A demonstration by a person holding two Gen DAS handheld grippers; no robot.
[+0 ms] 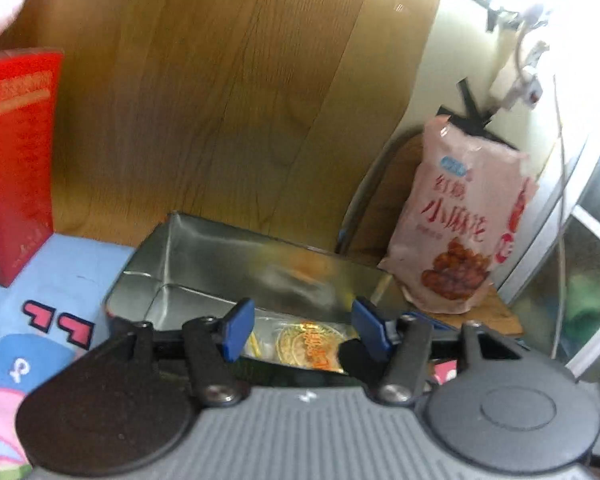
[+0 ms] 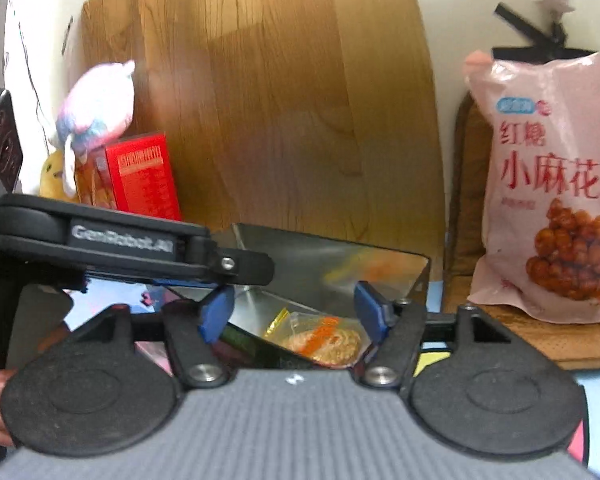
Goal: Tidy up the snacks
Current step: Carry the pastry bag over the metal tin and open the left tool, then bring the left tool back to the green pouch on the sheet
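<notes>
Metal tin on the worktop holds a wrapped round snack — it lies beyond and between the open, empty fingers of both the left gripper and right gripper, untouched.

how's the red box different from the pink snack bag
The red box is a stiff carton with straight edges; the pink snack bag is soft, crinkled plastic. The box stands left of the metal tin, in front of a plush toy; the bag leans on the wall to the tin's right. The bag shows a photo of fried snacks; the box shows mostly text. Both stand upright, outside the tin.
</notes>
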